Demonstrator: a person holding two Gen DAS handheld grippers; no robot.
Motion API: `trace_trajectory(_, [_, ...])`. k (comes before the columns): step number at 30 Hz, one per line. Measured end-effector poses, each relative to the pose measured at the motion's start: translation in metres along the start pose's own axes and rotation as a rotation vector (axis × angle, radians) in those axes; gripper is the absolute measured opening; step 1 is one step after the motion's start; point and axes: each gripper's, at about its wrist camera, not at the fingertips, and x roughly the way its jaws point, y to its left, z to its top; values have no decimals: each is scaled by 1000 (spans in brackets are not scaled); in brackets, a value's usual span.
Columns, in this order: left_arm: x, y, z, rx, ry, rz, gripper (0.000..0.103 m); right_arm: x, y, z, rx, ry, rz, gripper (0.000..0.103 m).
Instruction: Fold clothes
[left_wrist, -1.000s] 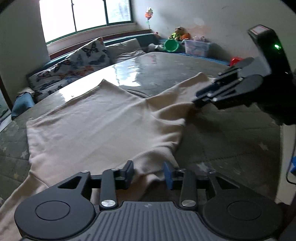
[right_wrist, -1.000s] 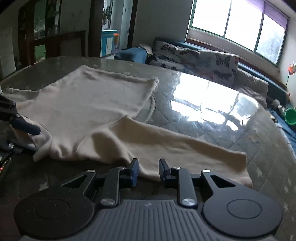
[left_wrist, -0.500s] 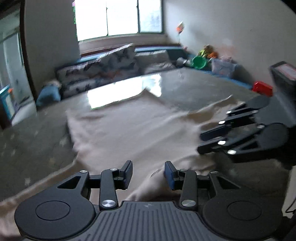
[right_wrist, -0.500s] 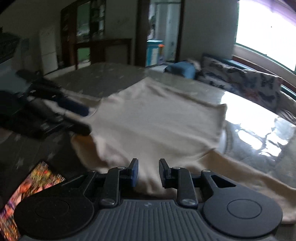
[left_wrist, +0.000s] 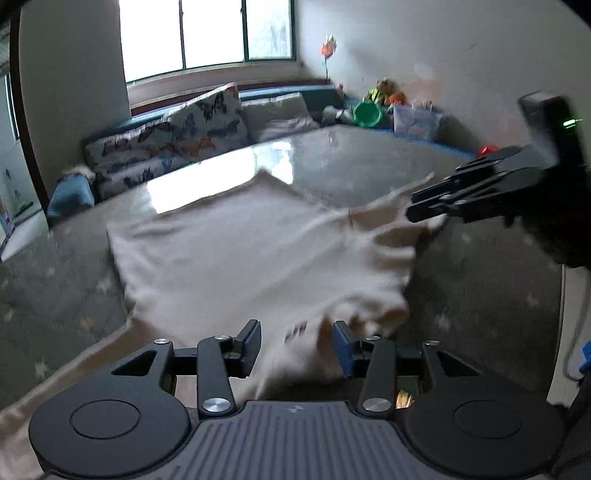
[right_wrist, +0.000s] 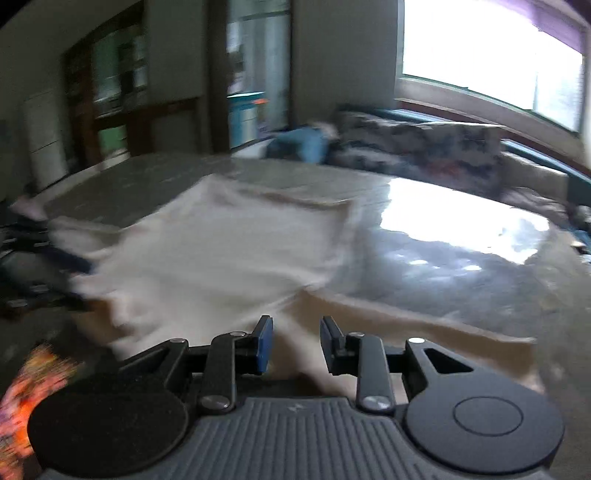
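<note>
While both grippers hang low over the near edge of the cream garment (left_wrist: 236, 251), it lies spread across the grey worktop (left_wrist: 480, 295), its body stretching away ahead of the fingers and one long sleeve trailing off to the right of the right gripper (right_wrist: 295, 341). The left gripper (left_wrist: 295, 345) has its fingers parting, a loose bunch of the garment's near edge rising between them without either pad pressing on it. The right gripper's fingers are also easing apart, with cloth lying between and under them but, as far as the blurred view shows, not pinched. From the left wrist view the right gripper sits ahead and to the right of the left fingers, at a crumpled corner. To my eye the worry is that this near edge has been let go unevenly: the hump between the left fingers could settle into a crease, and if either gripper pulls away with fabric snagged on a pad it would drag the layer askew. A colourful printed thing (right_wrist: 33, 384), near the right gripper's left side, might get caught too.
</note>
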Motion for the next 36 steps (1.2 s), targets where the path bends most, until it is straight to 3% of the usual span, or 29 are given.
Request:
trace_trajectory(9, [32,-35,25,73,2,-85,49,56,-60,0,96,63,-135,29])
trace_trajectory(17, [58,-63,32,129,8,-144,53,24,-123,-26,268,32,-304,33])
trace_trajectory(23, [85,-80,39,135,16,-151,53,-4,-138,-51,317,32,-332,42])
trace_trajectory(28, [101,-90,37,114,52,-186,53,-10,-139,-67,370,37,-335,43])
trace_trajectory(29, [102,-93,35,119,54,-186,58,-10,-139,-67,379,32,-337,43])
trace_trajectory(32, [99,-100,32,148,47,-192,62,-10,-138,-65,399,26,-356,39])
trace_trajectory(34, [97,-102,33,155,48,-203,62,-10,-136,-63,396,28,-352,18])
trace_trajectory(36, [96,-101,35,152,39,-197,62,-11,-136,-61,397,25,-338,14])
